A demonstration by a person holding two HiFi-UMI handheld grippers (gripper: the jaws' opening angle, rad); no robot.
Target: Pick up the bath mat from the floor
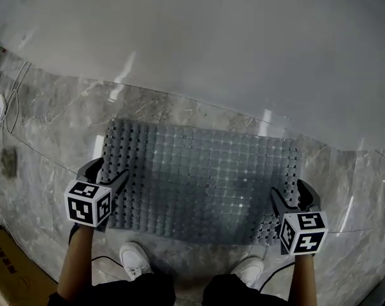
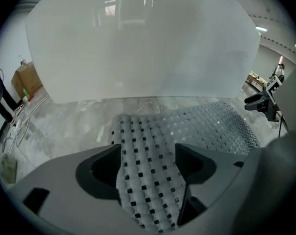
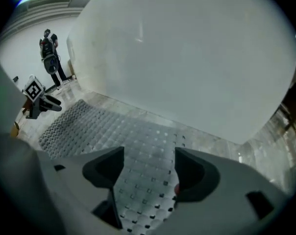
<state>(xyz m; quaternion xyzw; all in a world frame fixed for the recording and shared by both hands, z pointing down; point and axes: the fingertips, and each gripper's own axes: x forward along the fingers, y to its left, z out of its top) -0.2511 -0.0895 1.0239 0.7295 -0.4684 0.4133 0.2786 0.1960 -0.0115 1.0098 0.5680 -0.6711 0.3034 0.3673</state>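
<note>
A grey bath mat [image 1: 205, 180] with a grid of small holes lies flat on the marble floor [image 1: 52, 126]. My left gripper [image 1: 108, 174] sits at the mat's left end and my right gripper [image 1: 291, 196] at its right end. In the left gripper view the jaws of the left gripper [image 2: 148, 165] stand apart, with the mat [image 2: 148, 190] running up between them. The right gripper [image 3: 149, 173] also stands open, and the mat [image 3: 113, 126] lies between and beyond its jaws. Neither pair of pads presses on the mat.
A large white curved surface [image 1: 211, 43] rises just beyond the mat. The person's white shoes [image 1: 135, 260] stand at the mat's near edge. A cardboard box [image 1: 7, 266] is at the lower left, and cables [image 1: 7, 107] trail along the left. A person [image 3: 51, 58] stands far off.
</note>
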